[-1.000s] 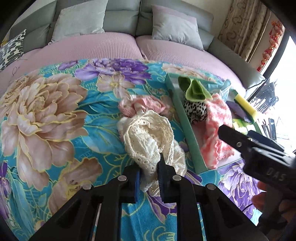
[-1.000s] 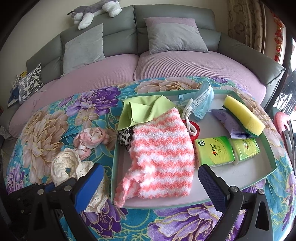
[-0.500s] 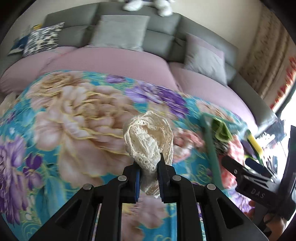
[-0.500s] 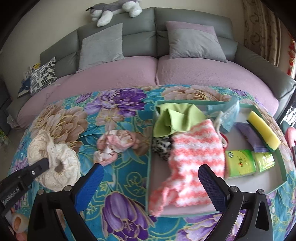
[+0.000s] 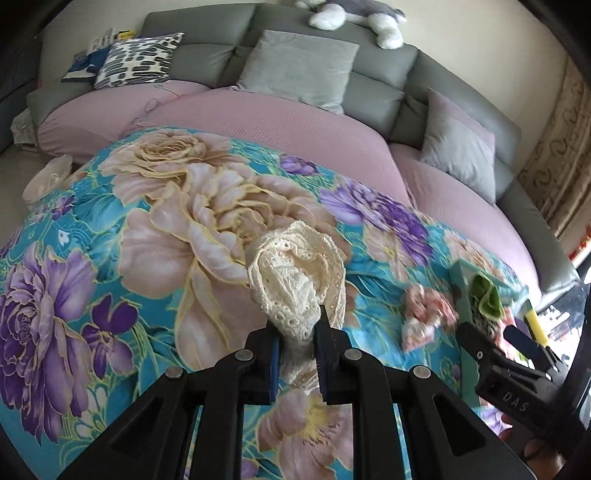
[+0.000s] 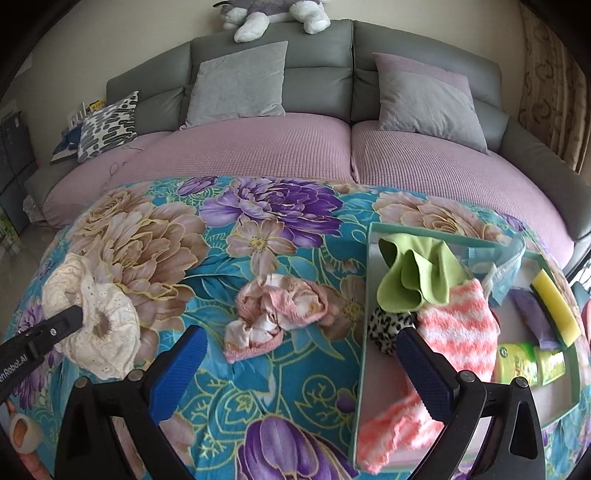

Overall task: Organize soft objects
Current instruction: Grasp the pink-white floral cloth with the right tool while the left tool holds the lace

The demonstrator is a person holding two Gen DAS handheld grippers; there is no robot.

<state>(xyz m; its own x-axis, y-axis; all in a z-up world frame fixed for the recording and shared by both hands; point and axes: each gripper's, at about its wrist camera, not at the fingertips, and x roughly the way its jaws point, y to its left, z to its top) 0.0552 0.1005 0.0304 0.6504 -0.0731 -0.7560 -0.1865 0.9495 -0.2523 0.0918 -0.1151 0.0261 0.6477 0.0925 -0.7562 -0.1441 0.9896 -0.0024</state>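
My left gripper (image 5: 297,356) is shut on a cream lace cloth (image 5: 295,280) and holds it above the left part of the floral table cover; the cloth also shows in the right wrist view (image 6: 96,325). My right gripper (image 6: 301,363) is wide open and empty, hovering over a crumpled pink cloth (image 6: 280,314) that lies on the cover, also seen in the left wrist view (image 5: 428,314). A green tray (image 6: 373,236) at the right holds a green cloth (image 6: 417,273), a pink-and-white striped fuzzy cloth (image 6: 454,332) and a leopard-print cloth (image 6: 388,328).
The tray also holds a yellow sponge (image 6: 557,310), green tissue packs (image 6: 528,363), a purple packet (image 6: 532,310) and a blue face mask (image 6: 509,262). A grey sofa with pink seat covers (image 6: 258,147) and cushions stands behind the table. A plush toy (image 6: 273,14) lies on its back.
My left gripper has lifted the cream lace cloth and carried it left, away from the tray. My right gripper has shifted left from over the tray to over the pink cloth.
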